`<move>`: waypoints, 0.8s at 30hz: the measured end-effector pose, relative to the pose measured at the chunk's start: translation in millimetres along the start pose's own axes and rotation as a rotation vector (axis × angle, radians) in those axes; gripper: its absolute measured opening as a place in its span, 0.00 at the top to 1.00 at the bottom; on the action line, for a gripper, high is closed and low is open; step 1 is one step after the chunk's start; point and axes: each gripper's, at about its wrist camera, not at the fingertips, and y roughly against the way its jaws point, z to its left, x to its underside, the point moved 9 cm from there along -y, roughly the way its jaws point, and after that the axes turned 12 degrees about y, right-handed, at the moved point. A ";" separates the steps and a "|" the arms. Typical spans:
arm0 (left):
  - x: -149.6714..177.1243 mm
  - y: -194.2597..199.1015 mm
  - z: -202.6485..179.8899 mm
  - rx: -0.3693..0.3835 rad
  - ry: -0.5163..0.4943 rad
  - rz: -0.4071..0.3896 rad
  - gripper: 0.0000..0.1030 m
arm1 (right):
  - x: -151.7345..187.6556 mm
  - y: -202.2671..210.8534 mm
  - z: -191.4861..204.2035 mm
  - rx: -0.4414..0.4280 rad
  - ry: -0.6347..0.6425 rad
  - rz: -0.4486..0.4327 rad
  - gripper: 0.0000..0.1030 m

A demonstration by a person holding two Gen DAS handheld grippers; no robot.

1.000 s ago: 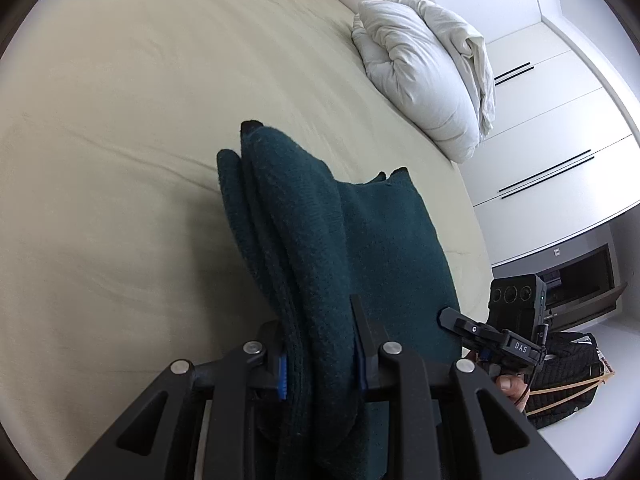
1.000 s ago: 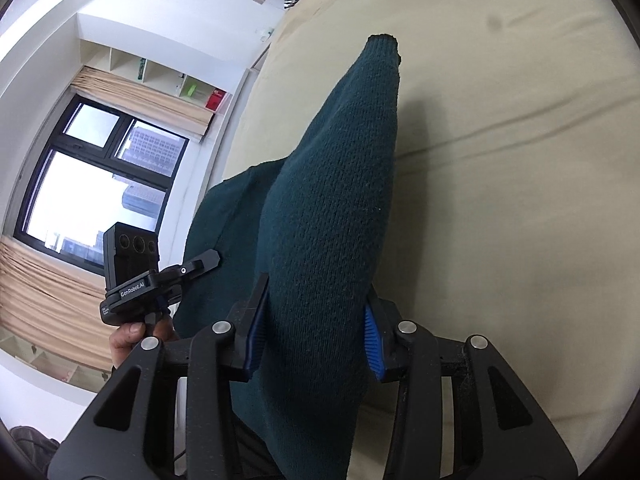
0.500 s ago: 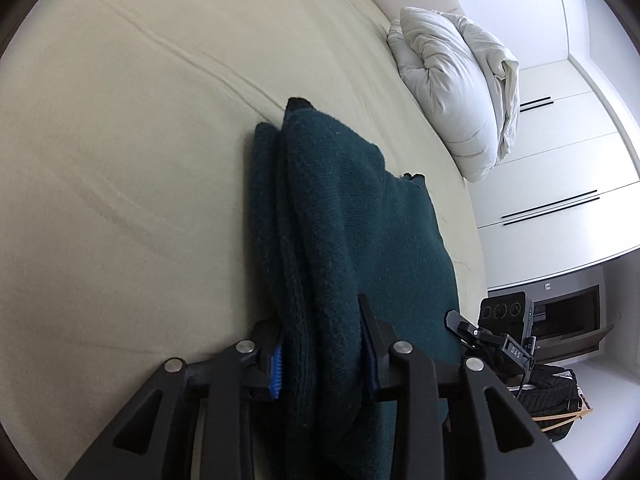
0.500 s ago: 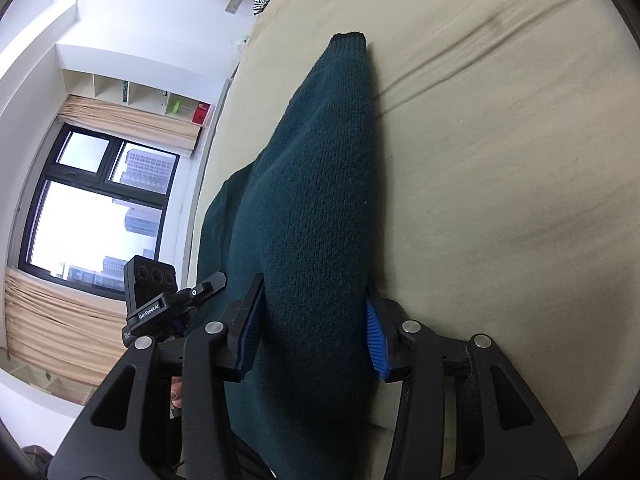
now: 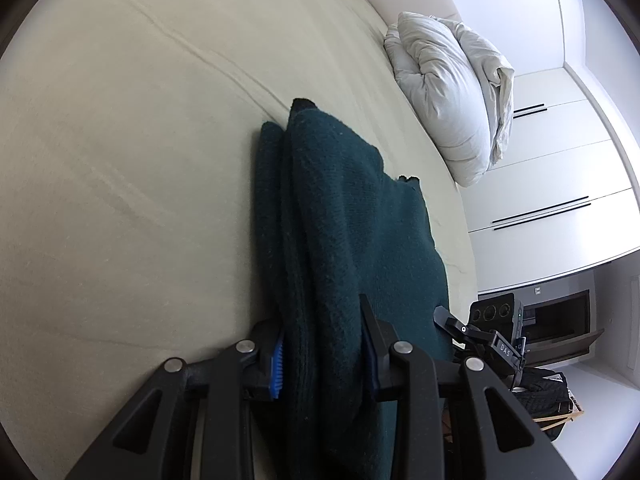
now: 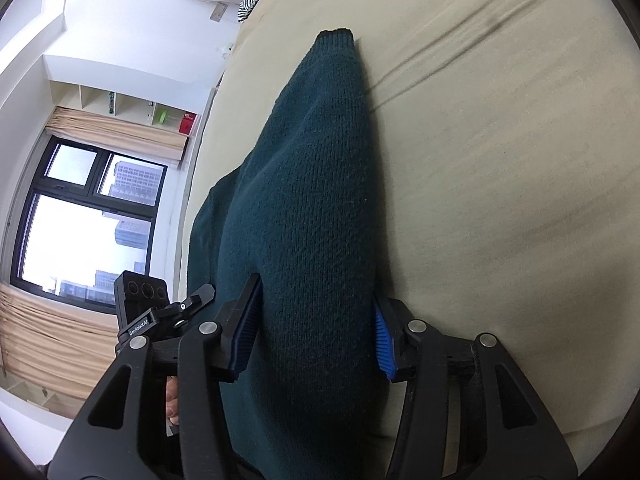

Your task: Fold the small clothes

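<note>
Left wrist view: left gripper (image 5: 322,354) is clamped on a bunched edge of the dark green sweater (image 5: 352,240), several knit layers stacked between the blue pads. The sweater lies low on the beige bed (image 5: 120,180), far end touching the sheet, near end held at the jaws. White pillow (image 5: 444,96) well apart at the headboard side; the right gripper shows at the lower right of the frame. Right wrist view: right gripper (image 6: 316,338) is closed on the other side of the sweater (image 6: 316,200), thick roll of fabric filling the jaws, cuff end pointing away over the bed (image 6: 500,160). Judgement: at least one fold is already in, and the doubled piece is about laid down. Left to do: release, flatten, probably one more fold; layer count hard to tell from here.
</note>
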 end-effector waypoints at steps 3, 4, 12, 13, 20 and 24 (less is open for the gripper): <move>0.6 3.0 0.3 -0.005 -0.002 -0.007 0.66 | 0.4 6.2 -1.9 -0.005 -0.016 -0.010 0.56; 0.8 3.6 -0.1 -0.010 -0.005 -0.011 0.66 | 0.8 10.3 -4.5 -0.008 -0.020 -0.015 0.56; 3.4 17.7 -9.0 -0.106 -0.092 -0.079 0.61 | 14.6 32.0 0.5 0.021 -0.015 -0.055 0.52; 3.6 19.8 -8.6 -0.114 -0.095 -0.087 0.61 | 15.9 36.3 1.8 0.032 -0.007 -0.058 0.52; 4.7 52.3 -13.0 -0.189 -0.134 -0.202 0.57 | 14.8 77.3 7.8 0.121 0.044 -0.130 0.52; 13.7 81.4 -30.9 -0.284 -0.224 -0.344 0.41 | 13.2 98.8 16.9 0.257 0.146 -0.177 0.52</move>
